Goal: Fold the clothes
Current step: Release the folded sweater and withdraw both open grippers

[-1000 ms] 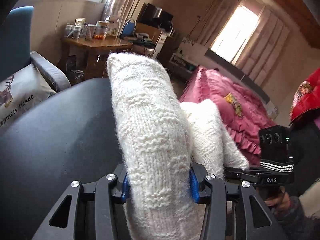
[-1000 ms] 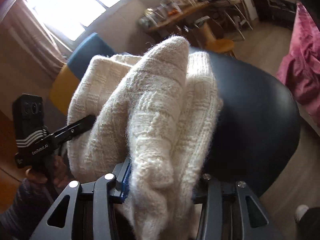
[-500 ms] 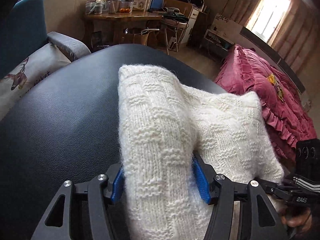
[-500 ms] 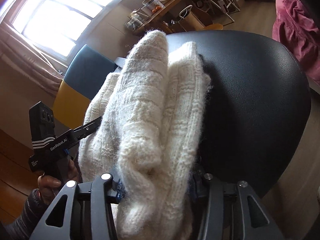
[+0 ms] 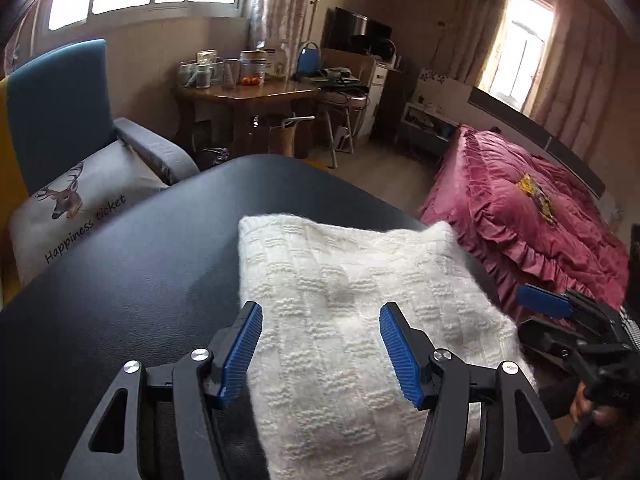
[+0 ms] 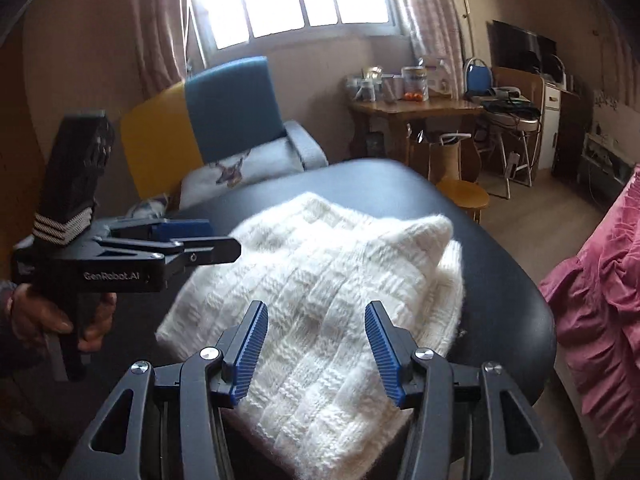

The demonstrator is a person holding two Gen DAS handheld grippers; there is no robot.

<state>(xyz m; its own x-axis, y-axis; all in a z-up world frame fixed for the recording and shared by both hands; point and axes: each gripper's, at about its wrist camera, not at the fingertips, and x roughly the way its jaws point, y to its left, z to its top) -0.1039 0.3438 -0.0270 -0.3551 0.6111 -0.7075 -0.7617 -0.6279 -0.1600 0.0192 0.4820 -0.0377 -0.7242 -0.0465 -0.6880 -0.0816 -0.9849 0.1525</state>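
A white knitted sweater [image 5: 352, 320] lies folded into a thick pad on the round black table [image 5: 120, 280]; it also shows in the right wrist view [image 6: 320, 292]. My left gripper [image 5: 320, 344] is open, its blue pads apart just above the sweater's near edge, holding nothing. My right gripper [image 6: 316, 344] is open too, pads apart above the sweater's near side. In the right wrist view the left gripper [image 6: 200, 240] hovers at the sweater's left edge. In the left wrist view the right gripper [image 5: 548, 308] is at the sweater's right.
The black table's rim [image 6: 520, 280] curves round on the right. A blue and grey armchair [image 5: 60, 120] with a deer cushion stands to the left. A pink ruffled bed [image 5: 540, 220] lies to the right. A wooden desk [image 5: 248, 96] and a stool [image 6: 464, 192] stand beyond.
Both grippers were shut on the sweater and held it up. They lowered it flat onto the table, let go, opened and drew back a little.
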